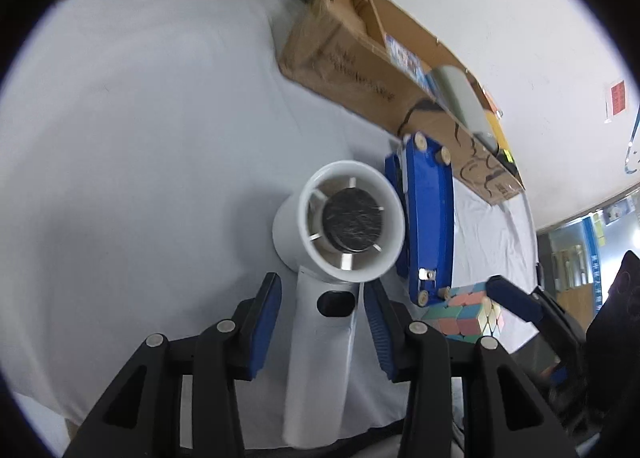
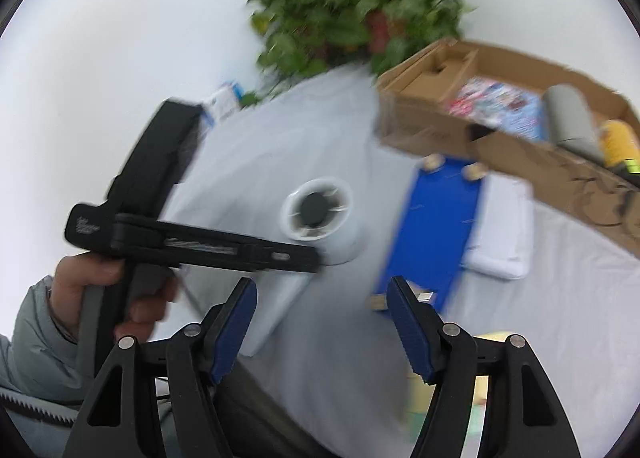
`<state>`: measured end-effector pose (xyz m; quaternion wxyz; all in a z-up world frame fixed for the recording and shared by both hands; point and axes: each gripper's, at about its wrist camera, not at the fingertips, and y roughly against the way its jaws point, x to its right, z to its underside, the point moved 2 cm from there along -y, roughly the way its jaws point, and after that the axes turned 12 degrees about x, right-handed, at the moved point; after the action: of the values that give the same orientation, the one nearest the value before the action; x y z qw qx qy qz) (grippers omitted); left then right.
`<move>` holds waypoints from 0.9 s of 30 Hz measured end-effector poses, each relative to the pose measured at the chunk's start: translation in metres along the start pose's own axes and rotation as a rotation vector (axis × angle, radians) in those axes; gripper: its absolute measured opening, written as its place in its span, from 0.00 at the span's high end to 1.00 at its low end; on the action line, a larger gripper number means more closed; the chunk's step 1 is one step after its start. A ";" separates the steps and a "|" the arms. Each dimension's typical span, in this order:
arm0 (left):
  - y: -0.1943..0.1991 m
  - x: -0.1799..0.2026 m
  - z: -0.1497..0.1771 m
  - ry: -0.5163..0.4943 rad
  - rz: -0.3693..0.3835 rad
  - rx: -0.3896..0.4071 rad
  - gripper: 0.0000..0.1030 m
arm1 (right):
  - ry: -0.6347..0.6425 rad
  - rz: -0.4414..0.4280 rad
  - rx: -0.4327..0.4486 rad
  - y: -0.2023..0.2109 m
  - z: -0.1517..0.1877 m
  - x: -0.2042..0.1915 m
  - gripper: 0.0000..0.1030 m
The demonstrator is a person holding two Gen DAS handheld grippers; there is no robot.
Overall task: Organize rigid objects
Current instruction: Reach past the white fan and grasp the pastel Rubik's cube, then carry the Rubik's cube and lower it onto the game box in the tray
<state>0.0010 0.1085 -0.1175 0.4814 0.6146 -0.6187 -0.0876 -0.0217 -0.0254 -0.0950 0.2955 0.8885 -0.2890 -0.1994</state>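
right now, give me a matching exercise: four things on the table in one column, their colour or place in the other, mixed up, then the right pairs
Things:
1. hair dryer
2. toy skateboard
3. puzzle cube
4. cardboard box

Descriptions:
A. blue deck with pale wooden wheels, tipped on its edge
B. brown, open, at the back of the table, items inside
C. white, its handle between the left gripper's fingers
D. pastel patches, beside the skateboard's near end

Pairs: 1-C, 2-A, 3-D, 4-B
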 end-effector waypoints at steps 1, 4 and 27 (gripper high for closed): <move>0.007 0.002 -0.003 -0.012 -0.023 0.027 0.59 | -0.004 0.024 0.024 0.009 0.000 0.009 0.36; 0.033 0.009 -0.008 -0.063 -0.061 0.119 0.59 | -0.020 0.073 0.057 0.039 0.006 0.034 0.36; -0.034 0.107 0.047 -0.058 0.250 -0.141 0.48 | 0.071 -0.006 -0.024 0.042 0.061 0.074 0.38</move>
<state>0.0143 -0.0121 -0.1136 0.5124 0.4947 -0.6964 -0.0877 -0.0144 -0.1249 -0.1276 0.3156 0.8922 -0.2734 -0.1723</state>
